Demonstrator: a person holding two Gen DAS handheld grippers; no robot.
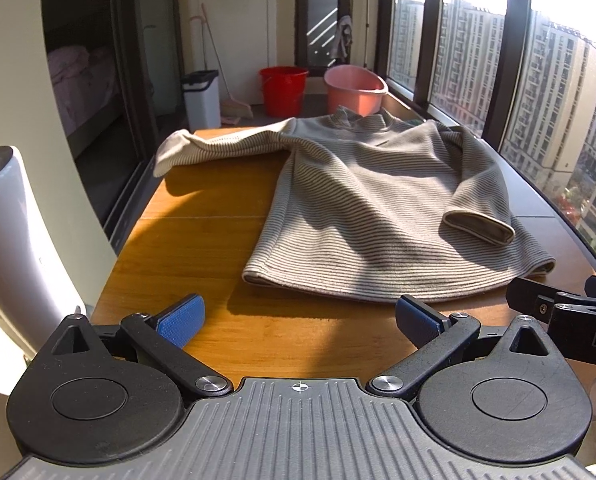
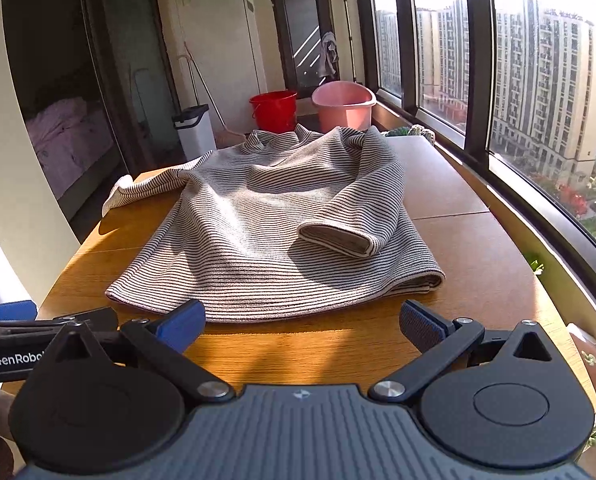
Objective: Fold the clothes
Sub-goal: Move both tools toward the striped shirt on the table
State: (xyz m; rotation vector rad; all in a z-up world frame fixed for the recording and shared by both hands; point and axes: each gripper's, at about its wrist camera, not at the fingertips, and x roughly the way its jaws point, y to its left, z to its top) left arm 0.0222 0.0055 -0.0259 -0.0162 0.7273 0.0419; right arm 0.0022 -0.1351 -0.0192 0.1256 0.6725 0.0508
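A grey-and-white striped long-sleeved top lies spread on the wooden table, collar at the far end, hem toward me. One sleeve stretches out to the left; the other sleeve is folded over the body. The same top fills the middle of the right wrist view, its folded sleeve cuff on top. My left gripper hovers open just short of the hem, blue pads wide apart, nothing between them. My right gripper is open too, near the hem's right part.
A red bucket and a pink basin stand beyond the table's far end, with a white bin and a broom to the left. Windows run along the right side. A white object stands at the left. The right gripper's body shows at the left view's right edge.
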